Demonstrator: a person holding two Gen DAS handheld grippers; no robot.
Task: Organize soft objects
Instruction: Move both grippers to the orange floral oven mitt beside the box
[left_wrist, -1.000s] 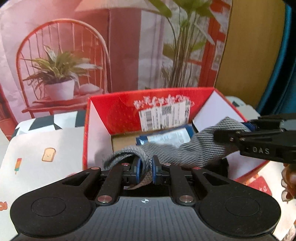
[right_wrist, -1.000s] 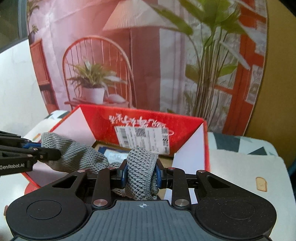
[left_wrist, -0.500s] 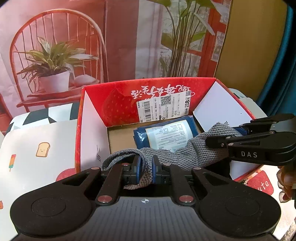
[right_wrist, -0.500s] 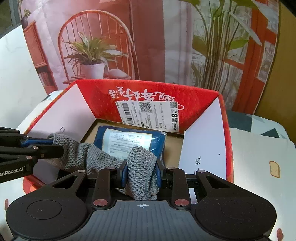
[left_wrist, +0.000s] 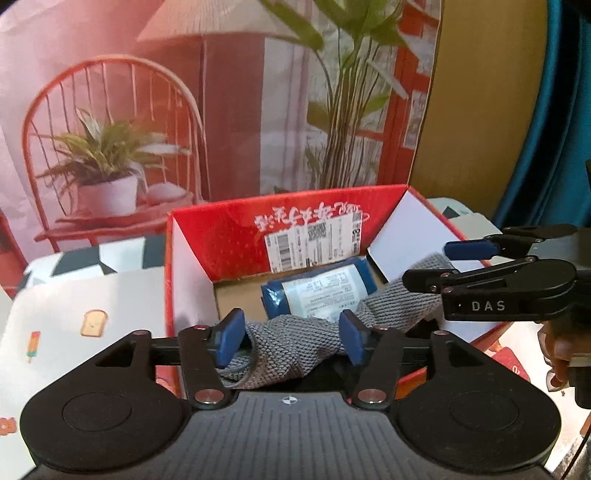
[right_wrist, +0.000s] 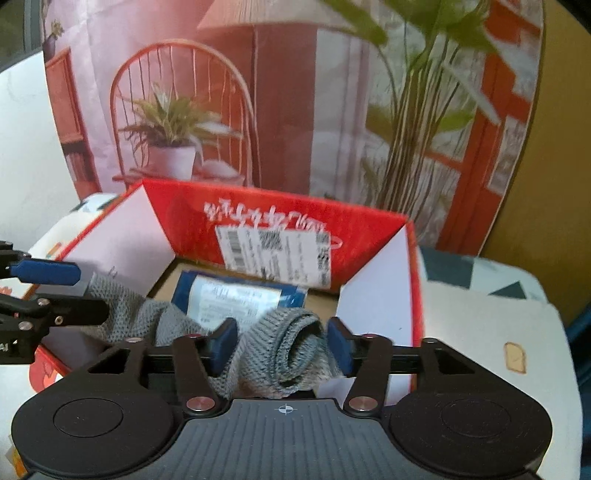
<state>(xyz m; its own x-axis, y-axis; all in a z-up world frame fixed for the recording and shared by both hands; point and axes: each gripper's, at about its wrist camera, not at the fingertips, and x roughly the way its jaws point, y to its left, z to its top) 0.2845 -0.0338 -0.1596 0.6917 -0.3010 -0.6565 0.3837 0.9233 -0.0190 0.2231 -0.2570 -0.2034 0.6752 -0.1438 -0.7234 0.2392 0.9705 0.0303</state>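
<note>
both grippers were angled downward over the near edge of the red cardboard box (left_wrist: 236, 236), side by side, each pointing toward the box's far wall. the left gripper (left_wrist: 291, 338) had its jaws opening; the blue pads (left_wrist: 229, 334) stood apart on either side of one end of the grey knitted sock (left_wrist: 295, 343), no longer pressing it. the right gripper (right_wrist: 277, 341) had its jaws opening as well, and the rolled cuff end of the sock (right_wrist: 291, 343) sat loose between its pads (right_wrist: 338, 345). a person's fingers (left_wrist: 554, 354) were visible behind the right gripper in the left wrist view.

the sock lay across the near part of the box, its long axis running roughly from one side wall toward the other, spanning from the left gripper to the right gripper. the middle part sagged down into the box. one end pointed toward the left side flap, the other toward the white right side flap (right_wrist: 380, 291).

behind the sock, on the box floor, a blue packet with a pale printed label (left_wrist: 321, 291) lay flat. a shipping label (left_wrist: 314, 243) was stuck on the red far wall. the box stood on a patterned table cover (left_wrist: 74, 306) printed with toast and ice lolly pictures.
</note>
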